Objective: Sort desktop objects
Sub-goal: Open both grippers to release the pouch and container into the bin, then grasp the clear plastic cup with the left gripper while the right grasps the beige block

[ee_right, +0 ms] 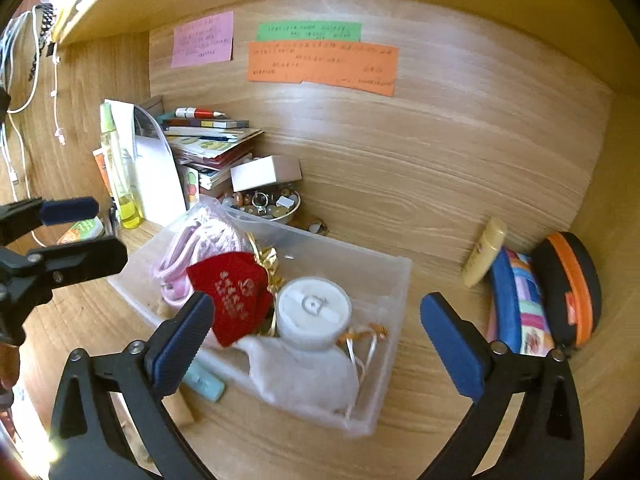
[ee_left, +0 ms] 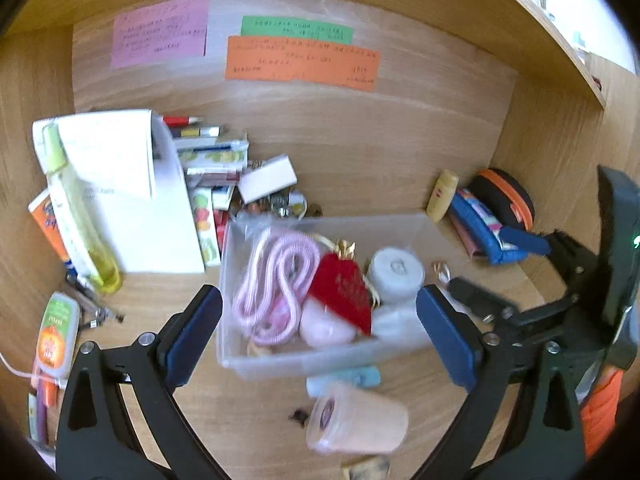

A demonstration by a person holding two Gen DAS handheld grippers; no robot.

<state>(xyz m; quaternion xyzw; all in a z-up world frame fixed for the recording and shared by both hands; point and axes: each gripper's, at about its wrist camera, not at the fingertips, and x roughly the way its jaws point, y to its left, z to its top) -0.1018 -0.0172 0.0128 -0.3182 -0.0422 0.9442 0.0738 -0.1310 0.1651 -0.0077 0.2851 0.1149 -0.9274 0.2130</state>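
A clear plastic bin (ee_left: 320, 364) (ee_right: 384, 360) sits on the wooden desk. It holds a pink cord (ee_left: 268, 288) (ee_right: 192, 248), a red pouch (ee_left: 344, 292) (ee_right: 236, 292), a white round jar (ee_left: 396, 276) (ee_right: 312, 312) and a white cloth bag (ee_right: 304, 376). My left gripper (ee_left: 320, 332) is open, its blue pads on either side of the bin's near end, empty. My right gripper (ee_right: 316, 344) is open and empty over the bin's right part. A pinkish tape roll (ee_left: 356, 420) and a light blue eraser (ee_left: 344, 378) (ee_right: 204, 382) lie in front of the bin.
A stack of books, a white pad (ee_left: 132, 184) and a green bottle (ee_left: 80, 208) stand at the left. A dish of trinkets (ee_right: 268, 204) and a white box (ee_right: 264, 172) sit behind the bin. A yellow tube (ee_right: 484, 252), blue pencil case (ee_right: 516, 304) and black-orange case (ee_right: 568, 288) lie at the right.
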